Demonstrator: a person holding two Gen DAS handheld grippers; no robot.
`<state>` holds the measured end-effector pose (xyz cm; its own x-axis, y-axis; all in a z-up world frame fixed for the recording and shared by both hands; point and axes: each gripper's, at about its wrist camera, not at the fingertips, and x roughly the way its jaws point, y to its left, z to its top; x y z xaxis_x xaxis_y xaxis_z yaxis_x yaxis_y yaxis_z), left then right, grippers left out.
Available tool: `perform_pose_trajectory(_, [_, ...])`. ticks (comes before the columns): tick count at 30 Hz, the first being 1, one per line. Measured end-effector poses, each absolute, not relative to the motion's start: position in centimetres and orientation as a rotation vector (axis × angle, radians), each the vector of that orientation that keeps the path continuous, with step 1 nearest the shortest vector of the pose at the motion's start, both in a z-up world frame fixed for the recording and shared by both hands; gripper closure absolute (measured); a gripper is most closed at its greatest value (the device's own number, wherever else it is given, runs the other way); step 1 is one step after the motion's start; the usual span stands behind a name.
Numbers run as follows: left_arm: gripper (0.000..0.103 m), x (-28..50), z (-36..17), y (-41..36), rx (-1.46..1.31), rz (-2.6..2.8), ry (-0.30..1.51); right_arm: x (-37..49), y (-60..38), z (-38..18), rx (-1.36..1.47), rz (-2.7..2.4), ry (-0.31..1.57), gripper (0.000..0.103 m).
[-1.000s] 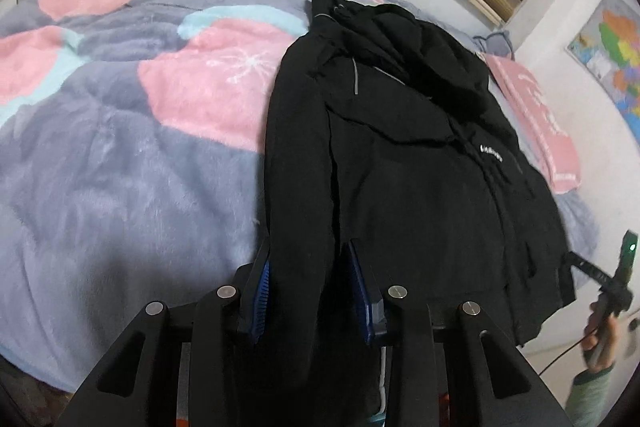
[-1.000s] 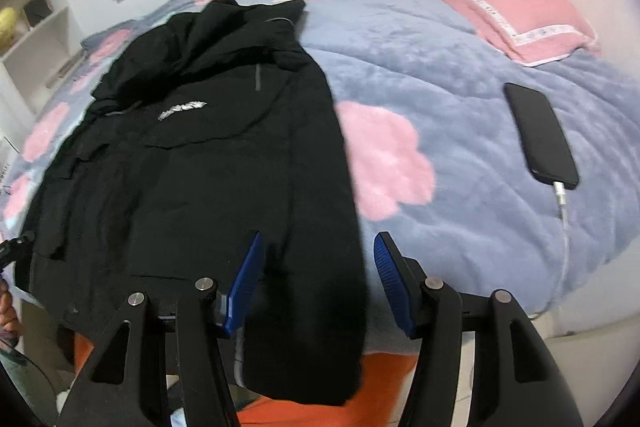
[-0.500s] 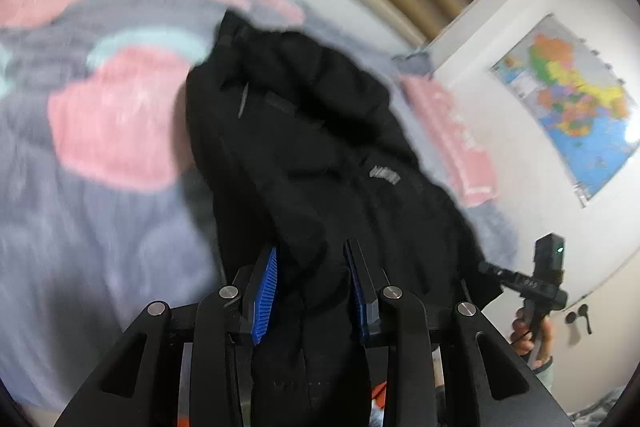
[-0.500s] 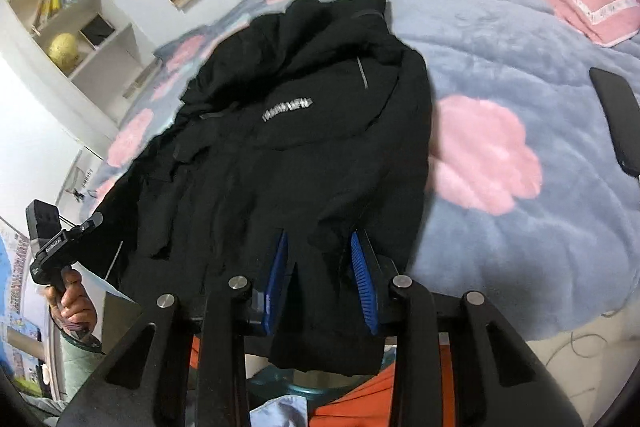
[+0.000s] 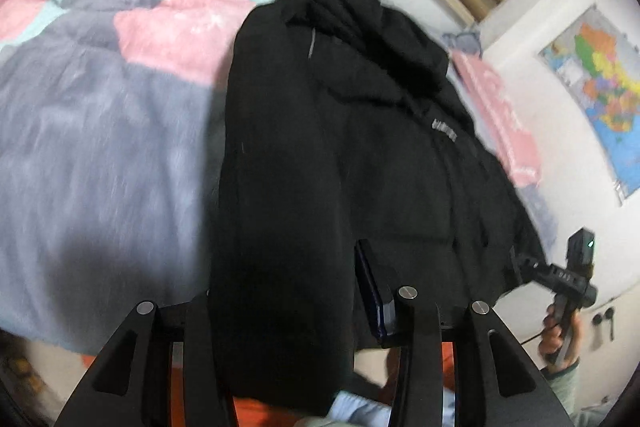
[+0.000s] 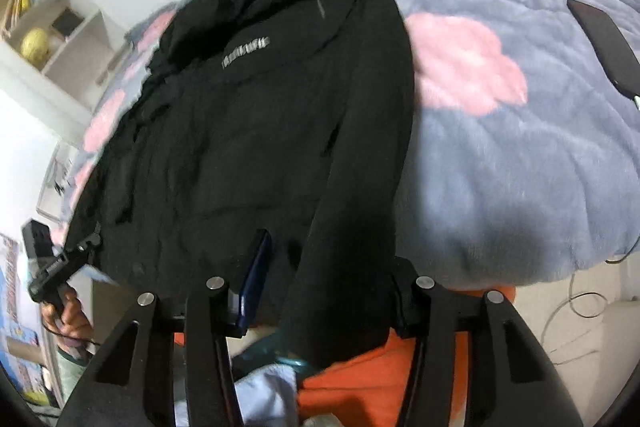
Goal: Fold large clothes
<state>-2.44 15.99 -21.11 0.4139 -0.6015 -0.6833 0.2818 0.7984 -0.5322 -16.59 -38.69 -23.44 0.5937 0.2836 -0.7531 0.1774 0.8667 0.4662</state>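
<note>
Both-handed, jaws of left gripper [image 5: 288, 283] and right gripper [image 6: 328, 267] clamped on jacket [image 5: 380, 155] hem.

I count one black jacket [image 5: 360, 163] on the bed [image 5: 100, 147], one pink pillow [image 5: 500, 119] beside the jacket, one phone [image 6: 604, 43], one wall map [image 5: 600, 87], and my two tools.

This is a bedroom in a home. A bed [image 5: 100, 155] with a soft grey blanket with pink flower shapes fills most of both views, a pink pillow [image 5: 500, 115] lies on it, and a phone [image 6: 604, 47] charges on the blanket. A coloured map [image 5: 600, 87] hangs on the white wall, and a white shelf [image 6: 60, 39] holds books.
</note>
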Motion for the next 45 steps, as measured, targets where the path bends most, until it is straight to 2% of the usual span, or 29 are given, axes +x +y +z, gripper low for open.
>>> perform_pose_trajectory(2, [0.059,-2.1,-20.8,16.0,-0.376,-0.573,0.984,-16.6,-39.0,-23.0,0.535,0.072,0.941,0.049])
perform_pose_trajectory(3, [0.059,-1.9,-20.7,16.0,-0.374,-0.572,0.978,-16.5,-39.0,-23.0,0.524,0.071,0.948,0.061])
perform_pose_trajectory(4, [0.070,-1.8,-20.8,15.9,-0.366,-0.563,0.976,-16.2,-38.9,-23.1,0.508,0.059,0.965,0.073])
perform_pose_trajectory(5, [0.095,-1.7,-20.9,15.8,-0.358,-0.557,0.976,-16.1,-39.0,-23.3,0.497,0.041,0.976,0.084])
perform_pose_trajectory(9, [0.096,-1.5,-19.3,15.9,-0.373,-0.568,0.934,-16.3,-40.1,-21.3,0.545,0.067,0.922,0.088])
perform_pose_trajectory(17, [0.096,3.0,-11.4,17.2,-0.473,-0.654,0.748,-13.2,-43.3,-12.2,0.553,0.150,0.709,0.088])
perform_pose_trajectory(27, [0.095,14.7,-5.1,13.8,-0.462,-0.631,0.634,-0.6,-45.8,-5.6,0.540,0.106,0.626,0.088])
perform_pose_trajectory(32, [0.093,21.5,-4.5,11.5,-0.472,-0.579,0.639,6.8,-47.3,-4.3,0.540,0.037,0.621,0.088])
perform_pose_trajectory(37, [0.091,28.7,-6.5,7.7,-0.403,-0.462,0.661,14.2,-47.5,-6.2,0.481,-0.062,0.623,0.088])
perform_pose_trajectory(45, [0.086,37.6,-16.7,3.1,-0.346,-0.358,0.842,24.8,-47.0,-17.6,0.394,-0.200,0.775,0.089])
